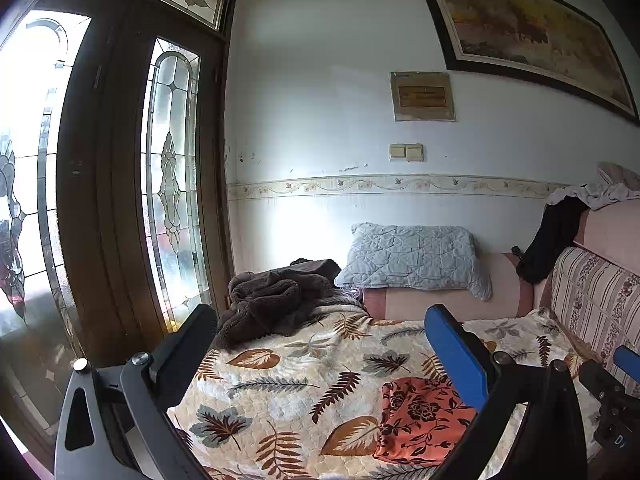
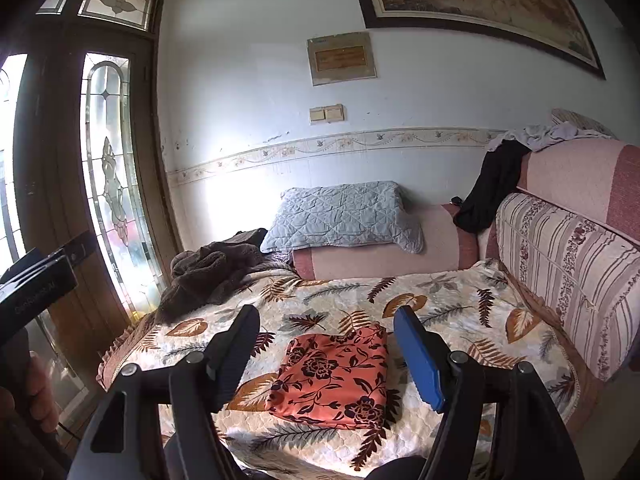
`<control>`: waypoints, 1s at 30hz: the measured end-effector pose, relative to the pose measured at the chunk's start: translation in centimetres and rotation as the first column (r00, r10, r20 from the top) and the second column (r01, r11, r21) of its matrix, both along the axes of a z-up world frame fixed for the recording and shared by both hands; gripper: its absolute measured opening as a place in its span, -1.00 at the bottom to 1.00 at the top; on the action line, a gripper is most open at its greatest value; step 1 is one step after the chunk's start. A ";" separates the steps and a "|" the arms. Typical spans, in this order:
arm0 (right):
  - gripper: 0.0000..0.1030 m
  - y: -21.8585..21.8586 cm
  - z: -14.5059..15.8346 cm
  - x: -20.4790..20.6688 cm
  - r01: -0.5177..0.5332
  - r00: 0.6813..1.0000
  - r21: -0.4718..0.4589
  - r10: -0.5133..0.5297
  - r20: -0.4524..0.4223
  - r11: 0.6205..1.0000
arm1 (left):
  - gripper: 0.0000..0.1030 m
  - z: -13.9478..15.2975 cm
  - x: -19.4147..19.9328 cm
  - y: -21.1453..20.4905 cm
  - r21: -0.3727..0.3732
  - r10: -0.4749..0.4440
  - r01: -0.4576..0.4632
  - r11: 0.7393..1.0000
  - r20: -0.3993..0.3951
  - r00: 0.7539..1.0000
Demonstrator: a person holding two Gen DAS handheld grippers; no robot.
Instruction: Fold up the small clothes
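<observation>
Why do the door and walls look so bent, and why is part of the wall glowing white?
Left wrist view: the fisheye lens bows the door, and daylight through its glass washes out the wall beside the brown garment. Right wrist view: same curving and wall glare; the folded orange floral cloth stays sharp.

Folded floral cloth (image 2: pixel 334 378) on leaf-print bedspread (image 2: pixel 440 312), right tongs (image 2: pixel 326 350) spread wide

- The leaf-print bedspread (image 2: pixel 460 320) lies flat and bare around the folded floral cloth (image 2: pixel 334 376) on every side.
- A brown fleece heap (image 2: pixel 208 272) crowds the far left corner by the glazed door (image 2: pixel 108 168).
- A grey pillow (image 2: pixel 340 216) on a pink bolster (image 2: pixel 384 260) closes the far end.
- The striped sofa back (image 2: pixel 560 264) walls off the right edge.
</observation>
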State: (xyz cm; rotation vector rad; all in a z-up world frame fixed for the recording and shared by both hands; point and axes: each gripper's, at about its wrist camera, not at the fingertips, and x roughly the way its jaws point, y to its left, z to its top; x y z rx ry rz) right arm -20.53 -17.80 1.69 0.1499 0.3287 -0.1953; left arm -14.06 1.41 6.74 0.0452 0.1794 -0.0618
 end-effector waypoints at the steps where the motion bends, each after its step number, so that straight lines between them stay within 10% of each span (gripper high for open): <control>1: 0.42 0.1 -0.1 0.2 -0.005 1.000 0.001 0.005 -0.001 1.000 | 1.00 0.0 0.1 0.0 0.002 0.003 -0.003 1.000 0.001 1.000; 30: 0.42 0.5 -0.5 3.3 -0.021 1.000 -0.019 0.021 -0.004 1.000 | 1.00 -0.1 2.0 0.1 0.013 -0.012 0.012 1.000 -0.010 1.000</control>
